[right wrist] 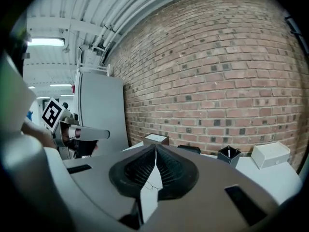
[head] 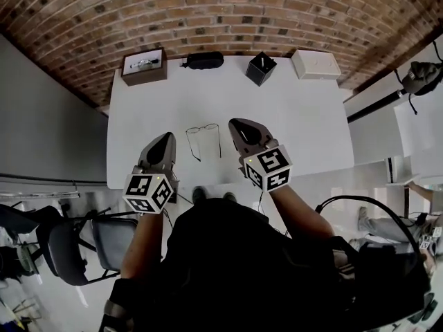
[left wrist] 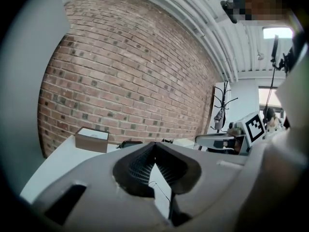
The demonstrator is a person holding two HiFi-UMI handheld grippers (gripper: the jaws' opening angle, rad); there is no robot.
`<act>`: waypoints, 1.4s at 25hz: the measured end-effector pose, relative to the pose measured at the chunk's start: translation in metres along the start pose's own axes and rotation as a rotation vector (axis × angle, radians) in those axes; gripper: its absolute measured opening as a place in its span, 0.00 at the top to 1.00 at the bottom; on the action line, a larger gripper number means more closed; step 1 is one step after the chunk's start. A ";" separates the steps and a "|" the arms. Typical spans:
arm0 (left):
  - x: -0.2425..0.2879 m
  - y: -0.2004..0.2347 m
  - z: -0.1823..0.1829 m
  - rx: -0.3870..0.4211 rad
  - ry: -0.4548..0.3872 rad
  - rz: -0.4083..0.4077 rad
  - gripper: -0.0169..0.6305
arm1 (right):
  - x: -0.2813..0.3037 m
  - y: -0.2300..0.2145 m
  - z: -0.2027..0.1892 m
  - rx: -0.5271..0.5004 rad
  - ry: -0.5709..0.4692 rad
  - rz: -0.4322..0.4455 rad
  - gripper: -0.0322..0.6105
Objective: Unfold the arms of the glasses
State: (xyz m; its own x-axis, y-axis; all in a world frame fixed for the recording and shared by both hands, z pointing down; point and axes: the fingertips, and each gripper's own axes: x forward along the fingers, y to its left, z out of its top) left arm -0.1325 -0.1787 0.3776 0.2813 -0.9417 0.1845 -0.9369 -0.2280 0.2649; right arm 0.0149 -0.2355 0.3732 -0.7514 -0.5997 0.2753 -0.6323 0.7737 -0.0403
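Observation:
A thin wire-framed pair of glasses (head: 202, 127) lies on the white table (head: 297, 130) with both arms swung out toward the near edge. My left gripper (head: 168, 137) hovers just left of the glasses, jaws shut and empty. My right gripper (head: 235, 124) hovers just right of them, also shut with nothing held. In the left gripper view the left gripper (left wrist: 154, 144) has its ribbed pads meeting at the tip. In the right gripper view the right gripper (right wrist: 155, 147) is closed the same way, and the glasses (right wrist: 153, 186) show small through the slit below.
Along the table's far edge stand a brown box (head: 144, 66) with a pair of glasses in it, a black case (head: 204, 60), a black cube holder (head: 261, 68) and a white box (head: 315, 64). Black chairs (head: 69, 244) stand at the near left. A brick wall rises behind the table.

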 end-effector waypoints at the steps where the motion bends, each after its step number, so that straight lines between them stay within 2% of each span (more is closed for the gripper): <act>1: -0.005 -0.002 0.003 -0.002 -0.007 0.008 0.96 | -0.005 0.001 0.005 0.007 -0.015 -0.001 0.93; 8: -0.023 -0.014 0.019 0.005 -0.022 0.041 0.96 | -0.030 0.008 0.046 -0.013 -0.118 -0.013 0.94; 17: -0.039 -0.028 0.045 0.030 -0.087 0.066 0.96 | -0.041 0.005 0.049 0.007 -0.120 -0.036 0.94; 35: -0.045 -0.035 0.051 0.055 -0.104 0.078 0.96 | -0.056 0.008 0.067 -0.003 -0.189 -0.037 0.94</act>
State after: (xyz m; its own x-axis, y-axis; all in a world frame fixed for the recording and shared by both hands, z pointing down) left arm -0.1230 -0.1406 0.3113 0.1867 -0.9771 0.1024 -0.9659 -0.1636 0.2008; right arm 0.0391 -0.2094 0.2929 -0.7497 -0.6555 0.0911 -0.6600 0.7506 -0.0305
